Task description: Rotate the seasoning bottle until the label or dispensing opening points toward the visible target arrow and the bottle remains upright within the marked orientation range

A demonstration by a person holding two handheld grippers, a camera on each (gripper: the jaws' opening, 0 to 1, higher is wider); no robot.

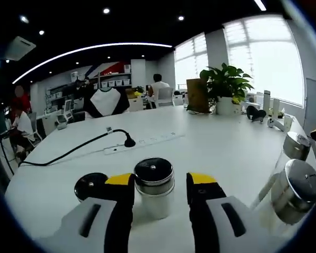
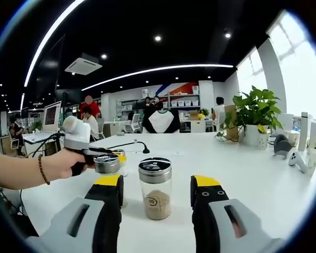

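Note:
A seasoning bottle (image 1: pixel 155 203) with a shiny metal lid stands upright on the white table (image 1: pixel 210 147), between the yellow-tipped jaws of my left gripper (image 1: pixel 160 180). The left jaw is right beside it and a gap shows on the right, so the gripper is open. In the right gripper view a clear glass bottle (image 2: pixel 155 192) holding brown seasoning stands upright between the spread jaws of my right gripper (image 2: pixel 157 184), touching neither. A hand holds the left gripper (image 2: pixel 111 157) at the left, around the other bottle (image 2: pixel 106 164).
A black round disc (image 1: pixel 88 184) lies left of the left jaw. Two more metal-lidded glass bottles (image 1: pixel 297 187) stand at the right. A power strip with a black cable (image 1: pixel 142 141) crosses the middle. A potted plant (image 1: pixel 226 87) and small devices sit at the far right. People sit at desks behind.

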